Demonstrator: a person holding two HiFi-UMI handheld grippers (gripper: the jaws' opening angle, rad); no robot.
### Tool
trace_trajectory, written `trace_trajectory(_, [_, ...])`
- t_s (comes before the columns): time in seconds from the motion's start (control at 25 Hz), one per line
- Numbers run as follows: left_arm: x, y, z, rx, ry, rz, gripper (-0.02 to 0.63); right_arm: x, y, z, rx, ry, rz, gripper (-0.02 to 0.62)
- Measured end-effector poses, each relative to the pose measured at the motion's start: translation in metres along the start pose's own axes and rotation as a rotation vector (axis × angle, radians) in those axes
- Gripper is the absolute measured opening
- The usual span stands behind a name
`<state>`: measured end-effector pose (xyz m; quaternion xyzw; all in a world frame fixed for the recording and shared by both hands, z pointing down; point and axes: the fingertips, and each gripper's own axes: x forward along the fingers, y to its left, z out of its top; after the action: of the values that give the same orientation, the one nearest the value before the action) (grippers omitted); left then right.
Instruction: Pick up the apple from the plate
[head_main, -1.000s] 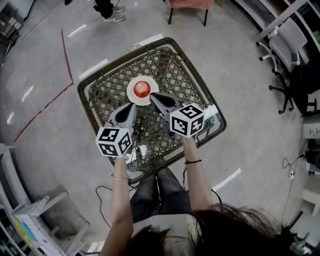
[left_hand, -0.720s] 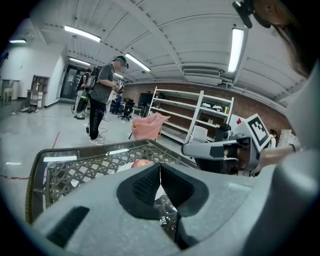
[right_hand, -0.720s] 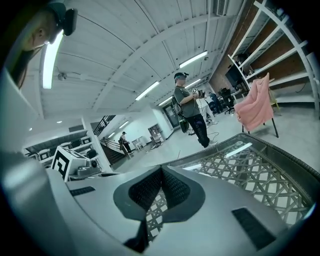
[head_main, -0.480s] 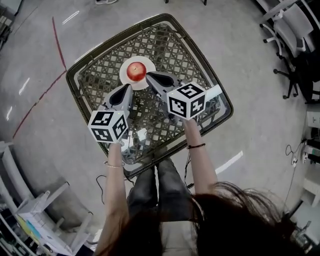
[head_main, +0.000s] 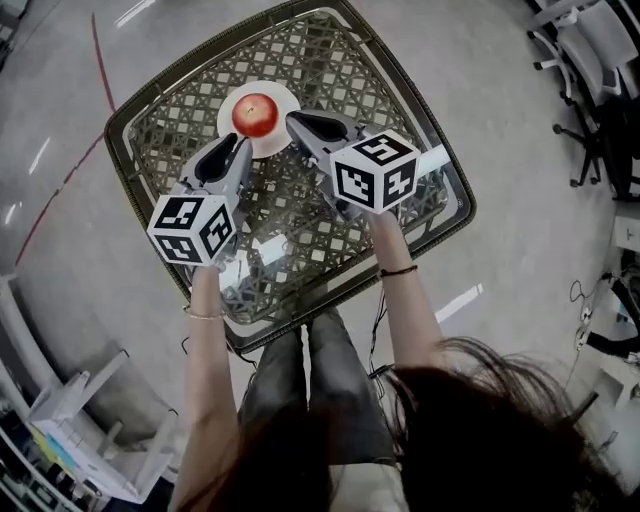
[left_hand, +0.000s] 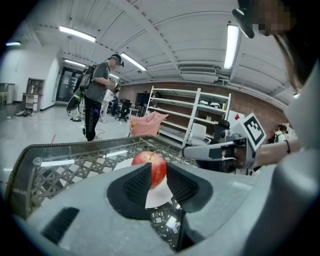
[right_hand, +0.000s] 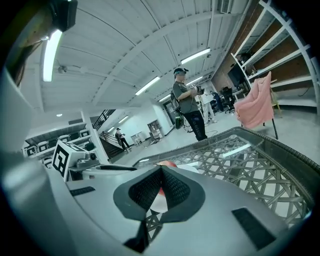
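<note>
A red apple (head_main: 255, 115) sits on a small white plate (head_main: 285, 100) at the far side of the lattice table (head_main: 130, 110). My left gripper (head_main: 238, 143) points at the plate's near-left edge, just short of the apple. In the left gripper view its jaws are a narrow gap apart and opening, with the apple (left_hand: 158, 169) showing ahead through the gap and nothing between the pads. My right gripper (head_main: 292, 120) reaches the plate's right edge. Its jaws are shut tip to tip (right_hand: 161, 169), and a sliver of apple (right_hand: 168, 163) shows beyond them.
The table has a woven lattice under glass and a raised dark rim (left_hand: 30, 152). Office chairs (head_main: 590, 60) stand at the right and a white shelf unit (head_main: 70, 440) at the lower left. A person (left_hand: 97, 95) stands far off, near metal shelving (left_hand: 200, 115).
Both grippers have come down and forward to the plate, their tips now at its edges on either side of the apple. The table has shifted up in the head view.
</note>
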<state>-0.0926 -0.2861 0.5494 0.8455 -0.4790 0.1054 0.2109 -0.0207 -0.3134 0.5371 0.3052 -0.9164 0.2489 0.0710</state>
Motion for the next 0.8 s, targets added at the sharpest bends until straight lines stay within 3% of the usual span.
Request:
trace_trajectory(0.32, [0.013,0.011,-0.006,-0.006,-0.024,-0.005,0.210,0.007,-0.010,-0.006,-0.006,0.002,0.011,0.009])
trace_trajectory(0.56, [0.020,0.019,-0.007,0.000,-0.038,-0.001,0.254,0.012,-0.014,-0.016,-0.004,0.017,0.012,0.009])
trace_trajectory(0.8, [0.032,0.019,-0.004,0.066,-0.038,-0.008,0.336,0.015,-0.016,-0.018,-0.014,0.027,0.012,0.009])
